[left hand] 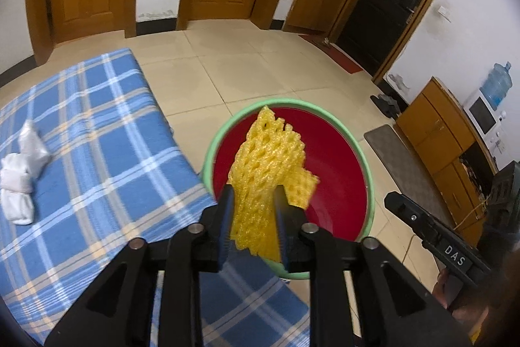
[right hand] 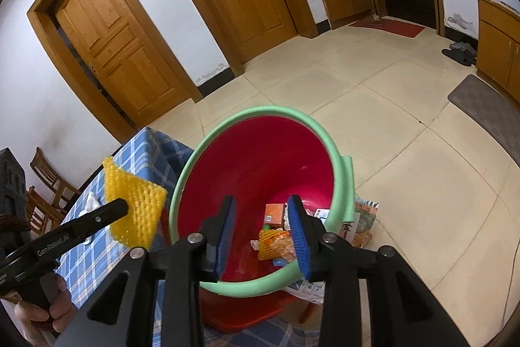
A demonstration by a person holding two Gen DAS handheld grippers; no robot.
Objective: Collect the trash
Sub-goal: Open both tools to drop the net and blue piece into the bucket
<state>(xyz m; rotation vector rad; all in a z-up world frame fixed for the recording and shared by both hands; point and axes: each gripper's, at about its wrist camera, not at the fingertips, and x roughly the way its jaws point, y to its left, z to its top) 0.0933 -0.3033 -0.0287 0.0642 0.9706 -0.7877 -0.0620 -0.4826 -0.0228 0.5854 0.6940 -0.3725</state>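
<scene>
My left gripper (left hand: 254, 194) is shut on a yellow foam net (left hand: 269, 158), which sticks up between the blue pads over the red bucket (left hand: 338, 165) with its green rim. From the right wrist view the same net (right hand: 133, 207) hangs at the left gripper's tip (right hand: 120, 207), just left of the bucket's green rim (right hand: 260, 111). My right gripper (right hand: 262, 204) is open over the bucket mouth with nothing between its pads. At the bucket's bottom lie an orange box (right hand: 273, 213) and crumpled orange wrappers (right hand: 273, 244). White crumpled tissues (left hand: 18, 187) rest on the blue plaid tablecloth (left hand: 97, 135).
The bucket stands on the floor against the table's edge. Papers and packets (right hand: 365, 217) lie on the tiles beside it. A grey mat (left hand: 399, 158), wooden cabinet (left hand: 435, 132), slippers (right hand: 458, 52) and wooden chairs (right hand: 45, 184) surround the area. Wooden doors line the far wall.
</scene>
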